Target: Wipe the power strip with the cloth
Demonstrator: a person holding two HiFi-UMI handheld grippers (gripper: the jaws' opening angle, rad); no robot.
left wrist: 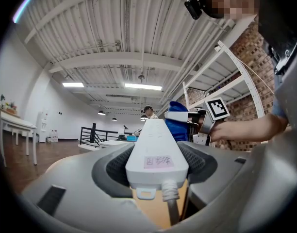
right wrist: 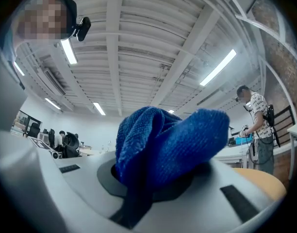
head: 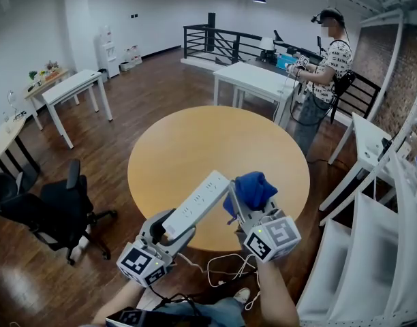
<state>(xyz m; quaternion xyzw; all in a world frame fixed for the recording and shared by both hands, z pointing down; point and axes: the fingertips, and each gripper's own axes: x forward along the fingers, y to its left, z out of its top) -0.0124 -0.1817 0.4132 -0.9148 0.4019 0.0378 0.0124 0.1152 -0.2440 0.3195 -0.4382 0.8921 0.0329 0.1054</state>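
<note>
A white power strip [head: 198,205] is held up above the round wooden table [head: 195,155], its cord end clamped in my left gripper [head: 173,231]. In the left gripper view the power strip [left wrist: 156,149] runs away from the camera between both jaws, cord hanging down. My right gripper [head: 251,213] is shut on a bunched blue cloth [head: 253,189], which sits right beside the strip's far end. The right gripper view shows the blue cloth [right wrist: 163,144] filling the jaws. From the left gripper view the cloth [left wrist: 180,123] lies just right of the strip's far end.
The strip's white cable [head: 225,268] loops down below the table edge. A black office chair [head: 55,213] stands at the left, white desks [head: 72,90] behind, white shelving [head: 379,251] at the right. A person [head: 328,67] stands at a far white table.
</note>
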